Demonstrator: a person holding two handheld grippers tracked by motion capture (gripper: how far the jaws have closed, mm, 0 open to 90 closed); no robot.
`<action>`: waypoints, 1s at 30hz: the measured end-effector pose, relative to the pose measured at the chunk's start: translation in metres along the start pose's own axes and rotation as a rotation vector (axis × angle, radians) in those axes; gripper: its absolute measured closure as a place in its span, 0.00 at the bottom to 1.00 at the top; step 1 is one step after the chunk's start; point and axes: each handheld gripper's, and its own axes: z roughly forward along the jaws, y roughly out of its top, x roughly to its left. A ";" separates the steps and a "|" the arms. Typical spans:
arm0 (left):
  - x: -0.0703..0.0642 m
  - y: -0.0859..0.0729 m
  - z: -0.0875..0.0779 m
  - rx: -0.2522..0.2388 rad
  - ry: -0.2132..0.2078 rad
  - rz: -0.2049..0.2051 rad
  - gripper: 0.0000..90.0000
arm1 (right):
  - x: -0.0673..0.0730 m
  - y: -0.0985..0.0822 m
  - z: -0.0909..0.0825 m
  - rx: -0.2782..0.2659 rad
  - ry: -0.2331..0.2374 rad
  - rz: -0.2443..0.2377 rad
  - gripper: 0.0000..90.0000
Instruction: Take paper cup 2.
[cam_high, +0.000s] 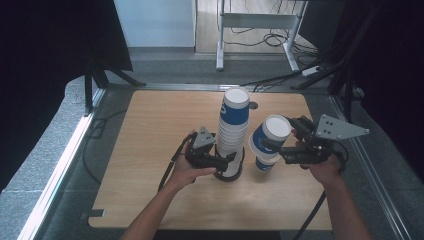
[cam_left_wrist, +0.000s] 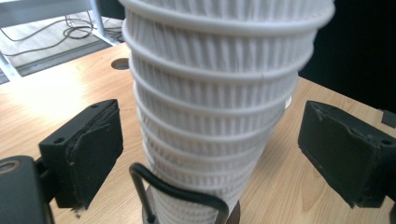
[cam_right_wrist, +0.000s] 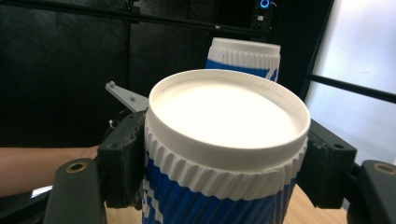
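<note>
A tall stack of upturned ribbed paper cups (cam_high: 234, 130), white with blue print at the top, stands on a dark round base (cam_high: 231, 175) near the table's middle. My left gripper (cam_high: 227, 162) reaches around the stack's lowest cups (cam_left_wrist: 215, 93); both pads (cam_left_wrist: 88, 149) stand clear of the ribs, so it is open. Just right of the stack, a blue and white cup (cam_high: 267, 142) is held tilted above the table, its white closed end (cam_right_wrist: 229, 112) up. My right gripper (cam_high: 280, 142) is shut on it, the pads (cam_right_wrist: 123, 158) pressed against its ribbed band. The stack's top (cam_right_wrist: 245, 56) rises behind it.
The wooden table (cam_high: 160, 130) has a small round hole (cam_high: 253, 105) at its far edge behind the stack. A wire loop (cam_left_wrist: 177, 191) rises from the base beside the cups. Cables and dark stand legs lie on the floor beyond the table.
</note>
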 end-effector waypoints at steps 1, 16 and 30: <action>-0.001 -0.001 -0.002 -0.002 -0.001 0.001 0.08 | 0.001 -0.002 0.000 0.002 0.002 0.004 0.30; -0.014 -0.022 -0.021 -0.021 -0.035 0.018 0.12 | 0.007 -0.030 0.006 0.018 0.003 0.047 0.30; -0.009 -0.046 -0.036 -0.021 -0.036 -0.007 0.16 | 0.015 -0.056 0.016 0.038 0.013 0.083 0.30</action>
